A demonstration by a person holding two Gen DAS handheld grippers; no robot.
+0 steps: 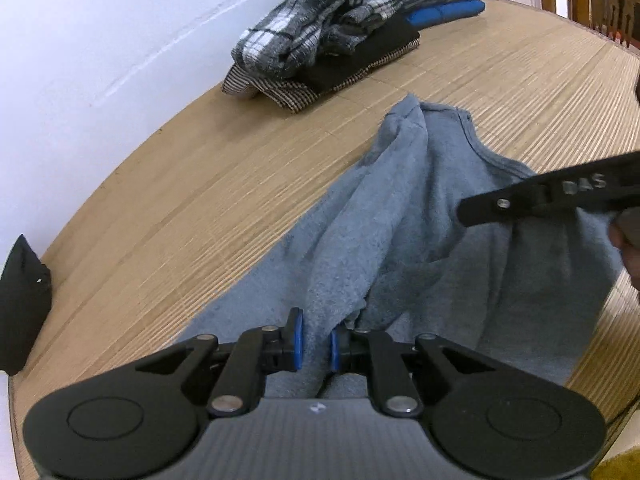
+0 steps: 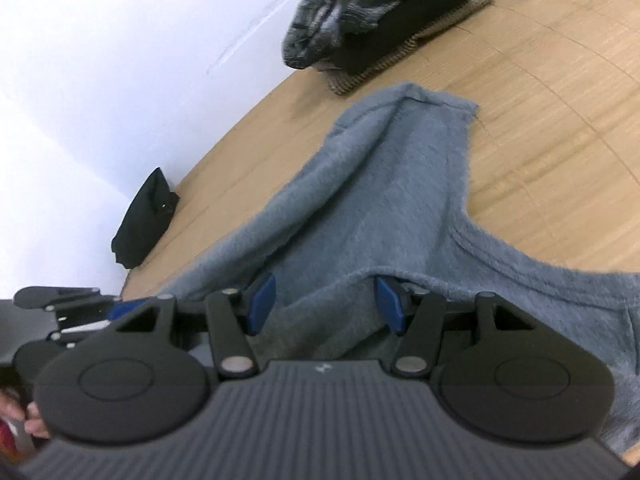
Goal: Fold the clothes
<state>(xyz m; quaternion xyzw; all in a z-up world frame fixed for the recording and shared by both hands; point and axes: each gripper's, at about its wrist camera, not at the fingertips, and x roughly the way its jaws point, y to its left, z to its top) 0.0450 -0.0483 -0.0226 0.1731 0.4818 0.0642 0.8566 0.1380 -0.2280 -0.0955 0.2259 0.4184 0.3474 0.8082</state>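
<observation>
My left gripper (image 1: 316,342) pinches the grey garment (image 1: 420,216), stretching away ahead; my right gripper (image 2: 324,304), spread, straddles its fold

Garment (image 1: 420,216): plain blue-grey, fuzzy nap, no print.
Plaid shirt (image 1: 316,20): black, grey and white checks, crumpled on the pile.
Striped cloth (image 1: 276,90): fine brown-and-white lines, at the pile's bottom.
Black cloth (image 1: 360,60): solid black, between the plaid and the stripes.
Blue folded item (image 1: 448,11): bright royal blue, under a darker grey plaid layer.
Worktop (image 1: 200,184): pale tan, fine ribbed bamboo grain.
Wall (image 1: 100,40): white.
Pouch (image 2: 144,220): black.
Left gripper (image 1: 316,342): black body, blue pads.
Right gripper (image 2: 326,304): black body, blue pads.
</observation>
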